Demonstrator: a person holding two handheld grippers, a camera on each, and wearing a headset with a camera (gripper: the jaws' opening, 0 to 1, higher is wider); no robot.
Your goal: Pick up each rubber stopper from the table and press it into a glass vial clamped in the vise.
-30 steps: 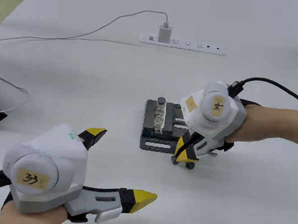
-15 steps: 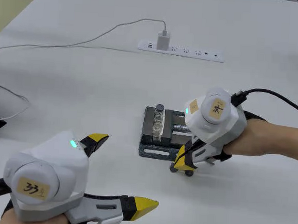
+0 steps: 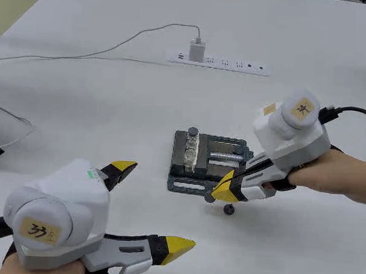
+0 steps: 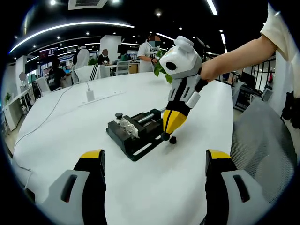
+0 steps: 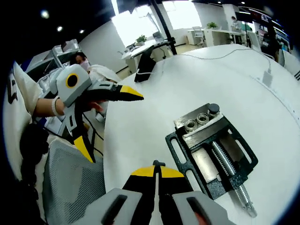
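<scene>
The right gripper [image 3: 220, 193] was clenched on a small rubber stopper [image 4: 165, 136] at 5 o'clock of the vise [image 3: 187, 183]. A second stopper [image 3: 229, 209] lay on the table [image 3: 111, 96] just beside it. The right gripper view showed two open vials [image 5: 191, 124] next to a stoppered vial [image 5: 213, 108]. The left gripper [image 4: 154, 154] was released, well apart from the vise at 8 o'clock.

Between right fingers [image 3: 225, 189], stopper [image 3: 209, 198] mostly hidden; cable [image 3: 52, 55] cut off.

Head view steeply downward, gripper views low, facing each other, all sharing vise [image 3: 182, 181]
</scene>
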